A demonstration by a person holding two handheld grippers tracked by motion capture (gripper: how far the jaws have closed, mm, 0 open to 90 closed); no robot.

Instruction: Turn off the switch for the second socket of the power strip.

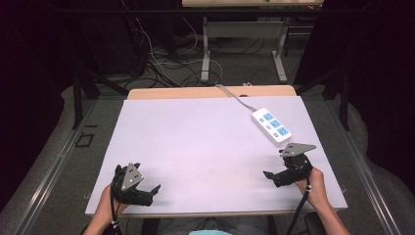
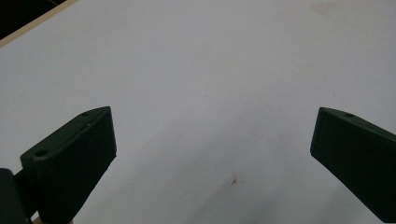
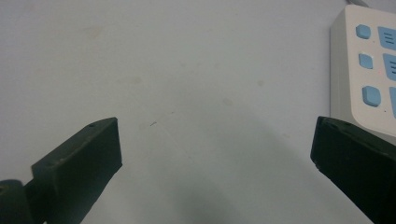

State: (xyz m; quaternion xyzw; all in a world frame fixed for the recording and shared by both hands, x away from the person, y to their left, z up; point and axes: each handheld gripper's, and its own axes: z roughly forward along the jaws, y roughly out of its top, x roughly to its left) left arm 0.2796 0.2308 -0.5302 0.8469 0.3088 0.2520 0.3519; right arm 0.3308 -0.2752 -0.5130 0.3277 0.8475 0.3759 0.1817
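Your left gripper [image 1: 147, 193] rests near the desk's [image 1: 195, 142] front-left corner, jaws spread wide with nothing between them, well apart from anything to handle. Your right gripper [image 1: 274, 176] sits near the front-right corner, jaws likewise wide apart and empty. The power strip [image 1: 271, 125] lies toward the right edge, just beyond and slightly right of that gripper, its long axis running diagonally from back-left to front-right, cord [image 1: 235, 96] trailing off the back edge. So your right hand [image 1: 313, 186] is clearly the nearer one. The right gripper view shows the strip's blue buttons [image 3: 371, 95] close beside the right-hand jaw, which the high view is too coarse to make out.
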